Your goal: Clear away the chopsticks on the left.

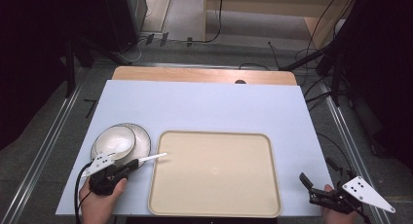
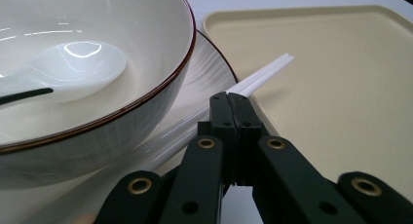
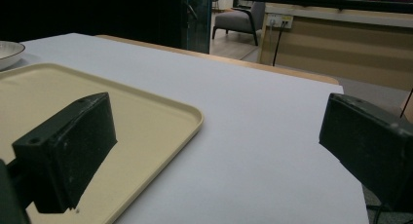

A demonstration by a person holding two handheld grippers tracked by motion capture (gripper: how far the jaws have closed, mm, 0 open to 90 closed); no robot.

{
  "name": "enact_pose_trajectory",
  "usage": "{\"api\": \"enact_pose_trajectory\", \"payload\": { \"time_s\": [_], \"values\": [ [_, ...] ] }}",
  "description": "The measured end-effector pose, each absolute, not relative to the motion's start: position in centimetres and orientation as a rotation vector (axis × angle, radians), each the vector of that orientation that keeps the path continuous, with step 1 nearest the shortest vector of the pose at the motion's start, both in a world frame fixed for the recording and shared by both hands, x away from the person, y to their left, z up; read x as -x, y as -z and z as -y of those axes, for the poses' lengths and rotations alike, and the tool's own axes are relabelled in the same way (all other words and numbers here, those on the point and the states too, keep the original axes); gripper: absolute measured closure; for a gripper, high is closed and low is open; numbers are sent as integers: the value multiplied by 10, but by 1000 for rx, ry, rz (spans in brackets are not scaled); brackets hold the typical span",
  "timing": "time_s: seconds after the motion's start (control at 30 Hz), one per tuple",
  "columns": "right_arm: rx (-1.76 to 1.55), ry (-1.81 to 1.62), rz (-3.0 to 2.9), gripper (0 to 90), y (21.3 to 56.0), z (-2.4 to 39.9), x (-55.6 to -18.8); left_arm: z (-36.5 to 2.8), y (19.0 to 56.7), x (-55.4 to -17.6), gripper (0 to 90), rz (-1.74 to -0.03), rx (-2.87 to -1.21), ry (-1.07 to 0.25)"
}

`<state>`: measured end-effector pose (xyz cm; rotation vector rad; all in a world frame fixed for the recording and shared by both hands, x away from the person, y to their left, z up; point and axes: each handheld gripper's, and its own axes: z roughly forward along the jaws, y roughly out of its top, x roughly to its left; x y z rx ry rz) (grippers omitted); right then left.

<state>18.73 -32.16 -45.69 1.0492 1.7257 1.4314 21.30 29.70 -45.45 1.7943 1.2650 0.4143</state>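
Left claw (image 1: 132,164) pinches white chopsticks (image 1: 152,158) beside the bowl (image 1: 115,141); keep them level onto the tray (image 1: 214,173). Right claw (image 1: 309,184) gapes wide, empty.

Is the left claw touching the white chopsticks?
Touching. In the left gripper view the left claw has its jaws closed together on the chopsticks, which stick out past the tips over the tray.

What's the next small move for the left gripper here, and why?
Probably carry the white chopsticks rightward and lower them onto the beige tray. The left gripper is shut on them beside the bowl and plate, and their tips already reach over the tray's left rim. The tray is bare. The right gripper waits open at the table's right edge.
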Motion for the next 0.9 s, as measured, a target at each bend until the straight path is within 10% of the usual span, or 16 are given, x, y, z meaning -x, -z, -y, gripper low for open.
{"api": "enact_pose_trajectory", "payload": {
  "time_s": [0.9],
  "values": [
    [-1046, -1430, -1725, 1, 456, 321, -186, -274, 458, -229, 900, -1361, -1776, -508]
  ]
}}
